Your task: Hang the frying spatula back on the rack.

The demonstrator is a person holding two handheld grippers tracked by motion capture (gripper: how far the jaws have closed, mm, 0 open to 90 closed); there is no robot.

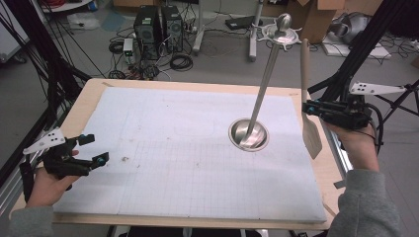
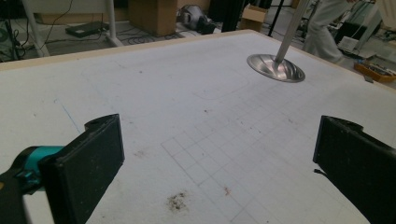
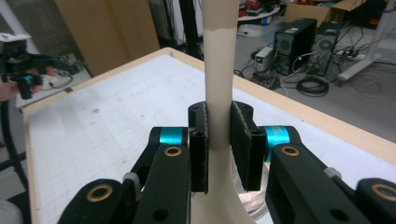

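A beige spatula [image 1: 312,136] hangs upright over the table's right edge, blade down and handle up. My right gripper [image 1: 307,107] is shut on its handle, just above the blade. In the right gripper view the black pads [image 3: 200,140] squeeze the spatula [image 3: 218,88] from both sides. A metal stand [image 1: 249,134] with a round dish base and a tall leaning pole sits on the white gridded mat [image 1: 188,148], left of the spatula. My left gripper [image 1: 94,148] rests near the mat's front left corner, open and holding nothing. In its own view, the left gripper [image 2: 219,158] faces the stand [image 2: 275,67].
The mat covers a wooden table [image 1: 94,94]. Small dark crumbs [image 2: 176,200] lie on the mat near the left gripper. Computer towers [image 1: 157,24], cables and cardboard boxes stand on the floor beyond the far edge. Black frame struts [image 1: 358,49] rise at both sides.
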